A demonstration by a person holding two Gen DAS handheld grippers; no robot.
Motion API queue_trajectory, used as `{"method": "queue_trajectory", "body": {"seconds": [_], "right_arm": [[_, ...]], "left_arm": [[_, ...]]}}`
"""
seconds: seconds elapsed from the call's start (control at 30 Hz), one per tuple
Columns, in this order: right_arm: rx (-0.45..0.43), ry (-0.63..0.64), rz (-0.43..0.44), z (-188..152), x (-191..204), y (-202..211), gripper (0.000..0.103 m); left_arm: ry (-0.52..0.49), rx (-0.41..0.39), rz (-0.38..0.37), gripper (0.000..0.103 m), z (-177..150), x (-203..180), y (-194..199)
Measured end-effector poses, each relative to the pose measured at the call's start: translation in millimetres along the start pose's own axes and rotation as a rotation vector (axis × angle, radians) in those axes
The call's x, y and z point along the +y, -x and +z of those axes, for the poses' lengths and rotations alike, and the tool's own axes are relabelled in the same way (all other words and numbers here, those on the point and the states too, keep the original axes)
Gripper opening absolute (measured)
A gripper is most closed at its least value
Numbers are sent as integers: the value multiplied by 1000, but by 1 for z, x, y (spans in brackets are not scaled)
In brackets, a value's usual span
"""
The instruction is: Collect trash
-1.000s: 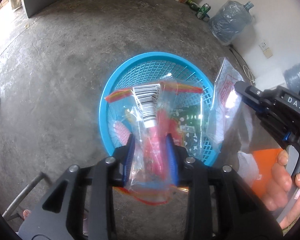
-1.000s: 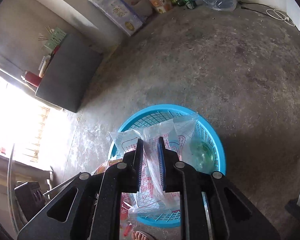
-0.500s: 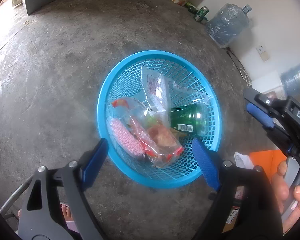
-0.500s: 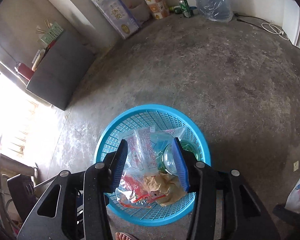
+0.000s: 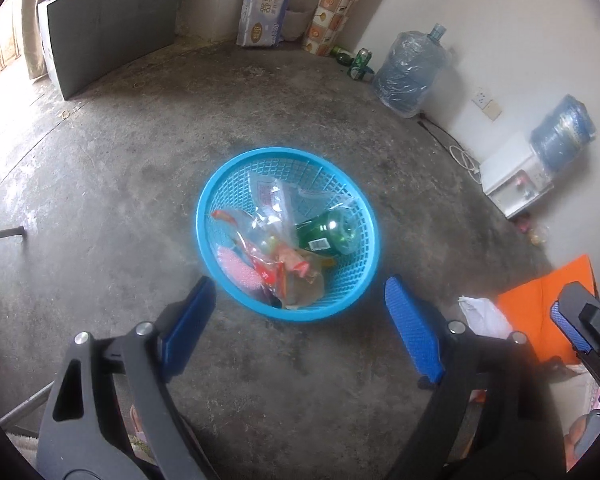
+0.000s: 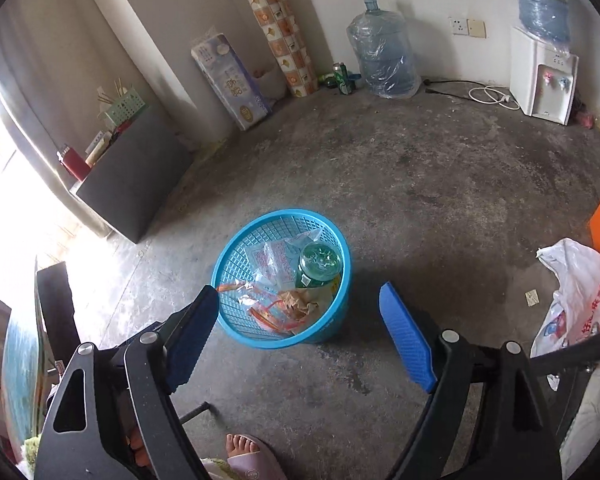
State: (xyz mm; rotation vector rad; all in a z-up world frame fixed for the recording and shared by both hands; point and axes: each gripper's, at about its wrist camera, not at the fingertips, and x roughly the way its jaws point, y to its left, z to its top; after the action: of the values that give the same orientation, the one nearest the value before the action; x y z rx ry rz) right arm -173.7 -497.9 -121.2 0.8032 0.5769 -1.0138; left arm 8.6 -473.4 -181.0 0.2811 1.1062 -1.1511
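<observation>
A blue mesh basket point(image 5: 288, 153) point(image 6: 327, 329) stands on the concrete floor. In it lie a green bottle point(image 5: 329, 232) point(image 6: 318, 265), clear printed wrappers point(image 5: 269, 197) point(image 6: 273, 261), a red-orange wrapper point(image 5: 277, 269) point(image 6: 272, 314) and a pink piece point(image 5: 236, 269). My left gripper point(image 5: 298, 282) hangs open above the basket's near side, nothing between its fingers. My right gripper point(image 6: 298, 289) is higher and further back; its jaws are opening, with nothing between them. One blue pad point(image 5: 568, 326) of it shows at the right edge of the left wrist view.
A white plastic bag point(image 6: 576, 292) and a paper scrap point(image 6: 532, 298) lie on the floor to the right, by an orange sheet point(image 5: 540, 304). A water jug point(image 6: 384, 56), a can point(image 6: 342, 76), a dispenser point(image 6: 544, 80) and a grey cabinet point(image 6: 132, 176) line the walls. A sandalled foot point(image 6: 244, 456) is below.
Both grippers opened and let their plastic wrappers fall into the basket. Both then rose and drew back, so the basket now looks smaller and further off.
</observation>
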Motion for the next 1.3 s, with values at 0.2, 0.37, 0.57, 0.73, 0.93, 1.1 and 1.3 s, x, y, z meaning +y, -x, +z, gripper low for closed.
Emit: {"method": "queue_trajectory", "body": {"seconds": [0.2, 0.37, 0.57, 0.73, 0.93, 1.1, 1.3], "right_arm": [[-44, 188, -82, -31, 33, 65, 93], [-92, 278, -93, -55, 67, 109, 96], [-93, 330, -65, -80, 105, 140, 96], [-121, 384, -73, -98, 131, 155, 96], [-165, 401, -138, -109, 145, 164, 96], [-198, 387, -177, -114, 148, 170, 96], [-199, 391, -209, -120, 157, 172, 96]], "left_arm": [[-80, -60, -32, 84, -43, -19, 101], [-93, -194, 26, 92, -75, -9, 189], [-82, -279, 228, 94, -111, 14, 253], [-32, -329, 352, 94, -137, 31, 284], [47, -355, 438, 94, -153, 47, 310], [41, -396, 532, 94, -151, 52, 330], [23, -364, 578, 94, -146, 49, 333]]}}
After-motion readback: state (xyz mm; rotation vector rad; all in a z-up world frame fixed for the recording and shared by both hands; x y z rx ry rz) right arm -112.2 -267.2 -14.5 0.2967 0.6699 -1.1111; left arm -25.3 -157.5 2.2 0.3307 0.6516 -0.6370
